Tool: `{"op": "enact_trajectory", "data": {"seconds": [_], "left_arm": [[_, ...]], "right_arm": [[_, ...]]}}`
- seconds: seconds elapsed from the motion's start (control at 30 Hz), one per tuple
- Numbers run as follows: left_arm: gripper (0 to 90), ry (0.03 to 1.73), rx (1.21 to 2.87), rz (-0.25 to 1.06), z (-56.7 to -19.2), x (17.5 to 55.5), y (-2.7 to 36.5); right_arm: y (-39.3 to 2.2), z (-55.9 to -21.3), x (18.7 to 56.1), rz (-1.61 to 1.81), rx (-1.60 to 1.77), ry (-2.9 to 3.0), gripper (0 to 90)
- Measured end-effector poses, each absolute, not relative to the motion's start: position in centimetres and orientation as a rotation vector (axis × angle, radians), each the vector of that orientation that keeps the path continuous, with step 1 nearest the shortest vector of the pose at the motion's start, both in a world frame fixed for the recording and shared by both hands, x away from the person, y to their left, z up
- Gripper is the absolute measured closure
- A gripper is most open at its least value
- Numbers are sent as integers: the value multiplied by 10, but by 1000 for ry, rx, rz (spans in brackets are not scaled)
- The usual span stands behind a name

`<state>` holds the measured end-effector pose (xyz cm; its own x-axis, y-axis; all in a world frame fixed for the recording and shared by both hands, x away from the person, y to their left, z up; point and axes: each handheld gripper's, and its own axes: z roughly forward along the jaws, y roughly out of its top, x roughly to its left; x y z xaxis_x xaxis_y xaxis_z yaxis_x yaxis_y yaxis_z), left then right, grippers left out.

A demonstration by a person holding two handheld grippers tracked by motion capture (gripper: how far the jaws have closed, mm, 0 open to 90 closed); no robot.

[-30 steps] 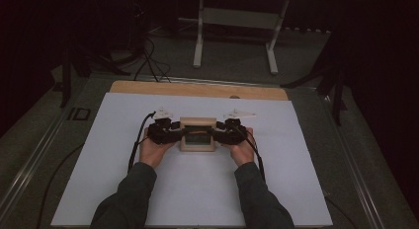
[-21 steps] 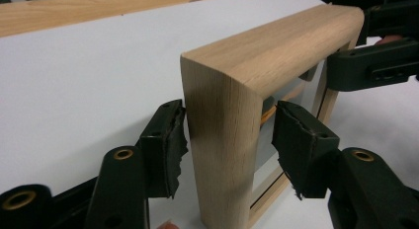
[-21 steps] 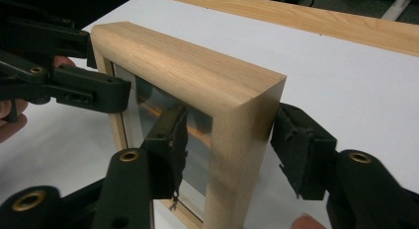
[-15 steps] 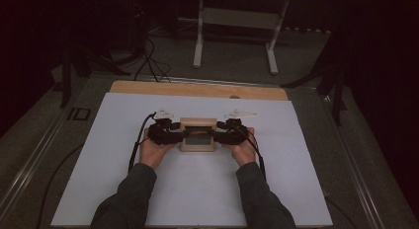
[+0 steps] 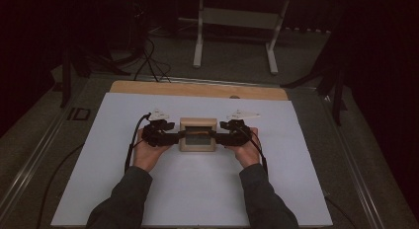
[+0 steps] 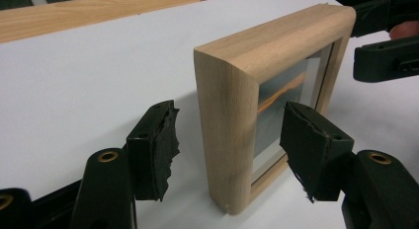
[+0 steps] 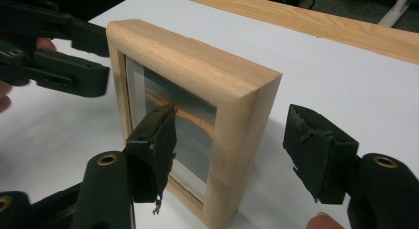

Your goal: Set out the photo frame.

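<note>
On the white sheet (image 5: pixel 207 189) stands a wooden picture frame (image 5: pixel 197 134), upright, midway between both hands. Each side post sits between spread jaws that have just been opening; left gripper (image 6: pixel 230 150) and right gripper (image 7: pixel 232 155) clear the wood.

The upright wooden frame (image 5: pixel 197 134) stands between both grippers; bare white sheet (image 5: pixel 197 199) lies all around.

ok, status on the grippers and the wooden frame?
Left gripper and right gripper open, jaws just opening, pads clear. Light wooden picture frame upright between them on white sheet. Nothing in the way.
</note>
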<state>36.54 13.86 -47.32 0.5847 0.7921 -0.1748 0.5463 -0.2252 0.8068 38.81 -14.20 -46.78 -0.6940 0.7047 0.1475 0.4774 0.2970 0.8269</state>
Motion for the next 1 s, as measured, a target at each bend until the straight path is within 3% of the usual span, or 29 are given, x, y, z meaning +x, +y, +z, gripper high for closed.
{"op": "enact_trajectory", "data": {"seconds": [0.67,1.0], "left_arm": [[369,1108,1948,449,-467,333,167],[358,1184,1998,460,-489,307,192]], "right_arm": [[-167,-460,371,1250,1041,2349,345],[-187,-476,349,1155,1028,2413,320]]}}
